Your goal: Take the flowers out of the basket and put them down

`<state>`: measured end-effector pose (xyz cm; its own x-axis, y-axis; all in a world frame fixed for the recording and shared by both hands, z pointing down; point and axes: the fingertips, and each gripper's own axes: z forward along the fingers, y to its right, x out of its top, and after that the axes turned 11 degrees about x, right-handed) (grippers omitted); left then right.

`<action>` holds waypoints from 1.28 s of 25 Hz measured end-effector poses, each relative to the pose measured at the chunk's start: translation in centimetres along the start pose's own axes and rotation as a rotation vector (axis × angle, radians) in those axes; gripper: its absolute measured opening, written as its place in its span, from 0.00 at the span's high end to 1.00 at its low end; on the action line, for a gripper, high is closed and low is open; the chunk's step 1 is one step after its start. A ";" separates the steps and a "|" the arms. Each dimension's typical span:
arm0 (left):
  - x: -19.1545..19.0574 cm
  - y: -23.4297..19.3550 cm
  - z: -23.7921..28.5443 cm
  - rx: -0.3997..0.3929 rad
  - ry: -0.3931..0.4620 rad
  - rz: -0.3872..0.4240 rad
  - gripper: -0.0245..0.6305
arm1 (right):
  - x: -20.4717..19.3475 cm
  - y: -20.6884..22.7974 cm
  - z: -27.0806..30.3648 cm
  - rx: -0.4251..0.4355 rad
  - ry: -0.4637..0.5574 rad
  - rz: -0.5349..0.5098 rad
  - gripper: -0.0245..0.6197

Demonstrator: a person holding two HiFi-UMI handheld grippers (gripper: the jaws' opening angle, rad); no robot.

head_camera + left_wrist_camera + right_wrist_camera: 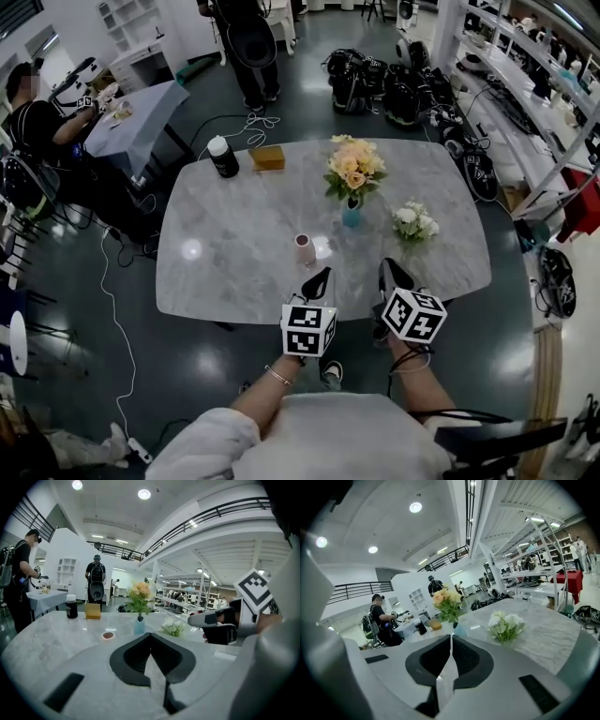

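A bunch of yellow and orange flowers (354,167) stands upright in a small blue vase (352,216) on the marble table (234,272). A smaller bunch of white flowers (414,223) sits on the table to its right. No basket is in view. My left gripper (322,274) and right gripper (389,267) hover side by side over the table's near edge, both shut with nothing in them. In the left gripper view the closed jaws (150,634) point at the vase (139,626). The right gripper view has the white flowers (505,625) just right of the closed jaws (451,637).
A small pink cup (306,248) stands just ahead of the left gripper. A black bottle with a white cap (223,157) and a tan box (267,157) sit at the far edge. A person (37,122) sits at a side table on the left; another (248,47) stands beyond.
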<state>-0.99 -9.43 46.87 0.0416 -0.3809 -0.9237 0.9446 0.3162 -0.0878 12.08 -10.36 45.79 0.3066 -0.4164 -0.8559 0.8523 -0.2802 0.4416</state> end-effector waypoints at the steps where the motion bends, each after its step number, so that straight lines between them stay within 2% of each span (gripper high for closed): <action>1: -0.4 0.6 -0.1 -0.008 -0.006 0.010 0.95 | -0.2 0.7 -0.5 -0.013 0.004 0.013 0.94; 8: -1.3 4.0 1.3 -0.059 -0.023 0.027 0.95 | -0.4 4.2 -2.7 -0.082 0.027 0.052 0.94; 14: -1.1 5.1 4.1 -0.083 -0.030 -0.021 0.95 | -0.1 5.9 -2.0 -0.081 -0.002 0.036 0.94; 20: -1.3 5.9 7.9 -0.058 -0.051 -0.052 0.95 | 1.6 8.2 0.9 -0.032 -0.041 0.009 0.94; 27: -0.8 6.0 12.4 -0.006 -0.075 -0.149 0.95 | 4.3 9.4 5.1 0.061 -0.132 -0.039 0.94; 32: -0.1 6.0 14.0 0.014 -0.067 -0.162 0.95 | 5.6 10.4 6.6 0.095 -0.156 -0.056 0.94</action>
<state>9.29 -19.68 51.65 -0.0903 -0.4826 -0.8712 0.9453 0.2339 -0.2275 19.83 -21.34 47.35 0.1841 -0.5250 -0.8310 0.8199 -0.3843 0.4244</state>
